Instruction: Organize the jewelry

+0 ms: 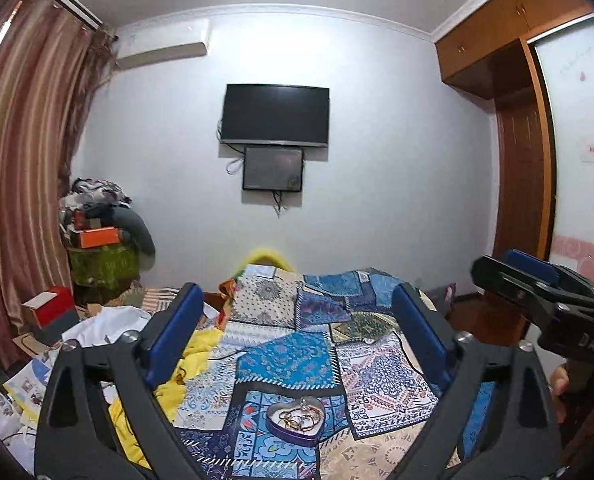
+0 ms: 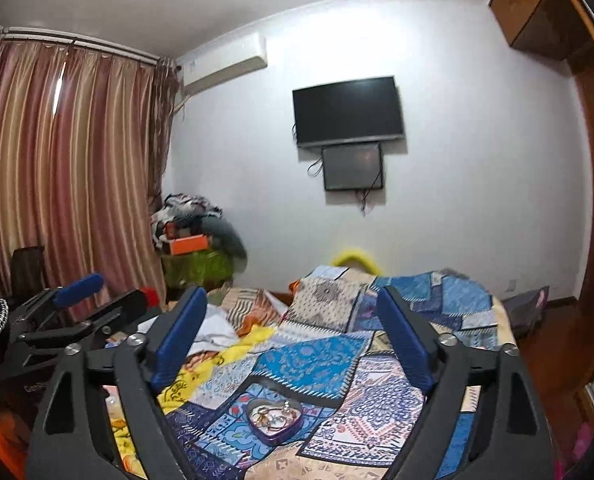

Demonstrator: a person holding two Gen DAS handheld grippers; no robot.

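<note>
A purple heart-shaped tin (image 1: 295,434) lies on the patchwork bedspread (image 1: 293,356) and holds a tangle of jewelry (image 1: 297,416): thin chains, rings and a red cord. My left gripper (image 1: 297,294) hovers level above it, open, with nothing between its blue pads (image 1: 173,336). In the right wrist view the same tin (image 2: 274,434) lies low between the fingers of my right gripper (image 2: 292,294), which is also open and empty and held well above the bed. Each gripper shows at the edge of the other's view: a right pad (image 1: 533,266) and a left pad (image 2: 77,284).
A yellow cloth (image 1: 201,344) and white papers (image 1: 109,324) lie left of the tin. A red box (image 1: 51,306) and a heap of clothes on a green crate (image 1: 101,240) stand by the curtain. A TV (image 1: 275,116) hangs on the far wall; a wooden wardrobe (image 1: 521,176) is at right.
</note>
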